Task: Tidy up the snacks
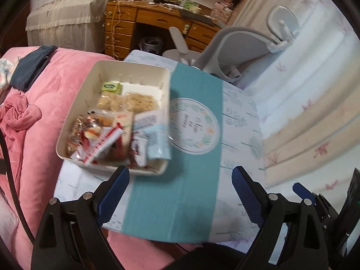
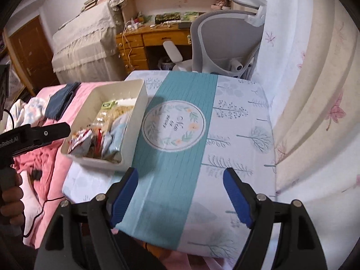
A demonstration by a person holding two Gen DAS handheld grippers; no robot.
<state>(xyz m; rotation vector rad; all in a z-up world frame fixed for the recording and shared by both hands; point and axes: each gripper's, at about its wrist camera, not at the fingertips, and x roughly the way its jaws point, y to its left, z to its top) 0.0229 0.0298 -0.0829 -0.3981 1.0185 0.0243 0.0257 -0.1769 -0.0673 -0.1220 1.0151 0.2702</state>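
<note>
The snacks point(image 1: 112, 126) already sit packed in the cream bin point(image 1: 94, 72) on the cloth-covered desk point(image 1: 243, 121), so the left gripper point(image 1: 177, 189) and right gripper point(image 2: 180, 189) hover nearby, fingers spread, holding nothing

At left of centre in both views sits a cream-white bin point(image 1: 67, 121) point(image 2: 141, 103), filled with snack packets point(image 1: 117, 132) point(image 2: 105, 135) in red, pale blue, tan and one lime green. Under it lies a white cloth printed with grey-blue trees point(image 1: 243, 117) point(image 2: 245, 123), crossed by a teal band point(image 1: 180, 202) point(image 2: 166, 180) bearing a round white floral emblem. The bedding point(image 1: 54, 94) point(image 2: 54, 171) at left is pink. Both grippers, left gripper point(image 1: 180, 175) and right gripper point(image 2: 180, 175), are black with blue pads point(image 1: 114, 193) point(image 2: 123, 193). The desk point(image 1: 126, 24) point(image 2: 139, 42) at top is honey-brown wood.
</note>
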